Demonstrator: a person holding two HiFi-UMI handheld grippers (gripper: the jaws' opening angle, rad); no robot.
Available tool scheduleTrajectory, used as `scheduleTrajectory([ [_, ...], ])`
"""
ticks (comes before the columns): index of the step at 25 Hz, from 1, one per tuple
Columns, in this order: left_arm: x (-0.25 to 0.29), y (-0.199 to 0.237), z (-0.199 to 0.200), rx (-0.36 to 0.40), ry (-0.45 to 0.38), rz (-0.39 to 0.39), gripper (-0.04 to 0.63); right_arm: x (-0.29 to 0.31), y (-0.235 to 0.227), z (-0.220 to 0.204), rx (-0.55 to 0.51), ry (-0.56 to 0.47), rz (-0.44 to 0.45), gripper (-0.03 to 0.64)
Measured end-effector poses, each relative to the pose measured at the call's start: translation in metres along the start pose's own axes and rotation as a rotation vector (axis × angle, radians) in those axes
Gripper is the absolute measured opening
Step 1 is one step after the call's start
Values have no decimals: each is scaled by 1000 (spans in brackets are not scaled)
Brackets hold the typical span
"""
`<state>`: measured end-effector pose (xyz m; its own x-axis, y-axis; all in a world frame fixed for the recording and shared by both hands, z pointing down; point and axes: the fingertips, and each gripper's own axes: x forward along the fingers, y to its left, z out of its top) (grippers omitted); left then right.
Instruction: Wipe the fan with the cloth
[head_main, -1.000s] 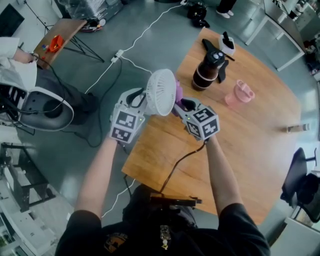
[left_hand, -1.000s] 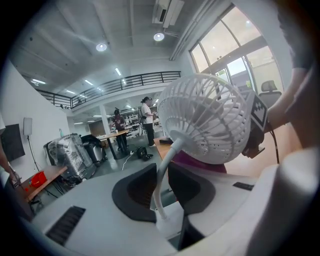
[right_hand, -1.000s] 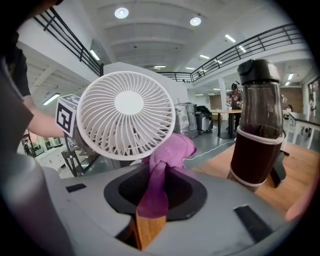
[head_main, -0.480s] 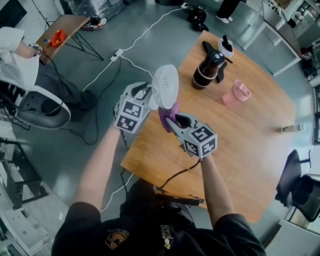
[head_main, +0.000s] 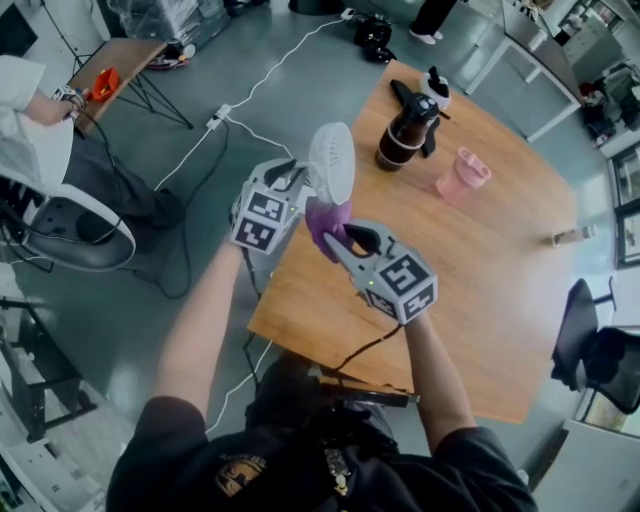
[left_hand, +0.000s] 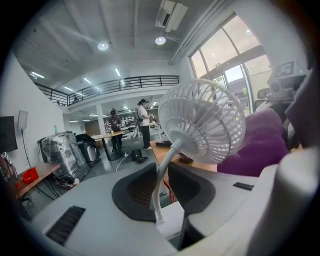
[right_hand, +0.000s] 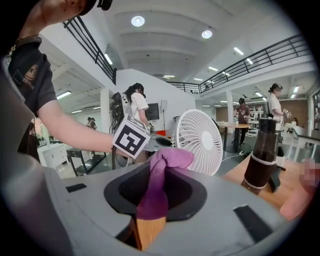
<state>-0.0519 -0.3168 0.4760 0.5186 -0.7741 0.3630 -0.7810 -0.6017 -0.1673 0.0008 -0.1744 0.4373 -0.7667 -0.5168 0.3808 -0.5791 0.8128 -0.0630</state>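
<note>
left gripper (left_hand: 162, 186) clamped on the thin white stem (left_hand: 169, 157) of the fan (head_main: 331, 163), fan up over the wooden table (head_main: 480, 280) edge, right gripper (right_hand: 159, 187) pinching the purple cloth (right_hand: 167, 159) just beside the grille, stem's foot buried between the jaws, cloth-to-fan contact too close to call

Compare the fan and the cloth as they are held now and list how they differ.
Colour: the fan is white, the cloth purple. Form: the fan is a rigid round slatted grille on a thin stem; the cloth is soft and bunched. Grip: the left tongs clamp the fan's stem, the right tongs pinch the cloth. Shared: both are held up off the table, close together.
</note>
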Motion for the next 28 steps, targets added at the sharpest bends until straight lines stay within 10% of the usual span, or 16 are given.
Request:
scheduleTrajectory([
  [28, -1, -11, -2, 49, 34, -97, 81, 30, -50, 148, -282, 112, -191, 89],
])
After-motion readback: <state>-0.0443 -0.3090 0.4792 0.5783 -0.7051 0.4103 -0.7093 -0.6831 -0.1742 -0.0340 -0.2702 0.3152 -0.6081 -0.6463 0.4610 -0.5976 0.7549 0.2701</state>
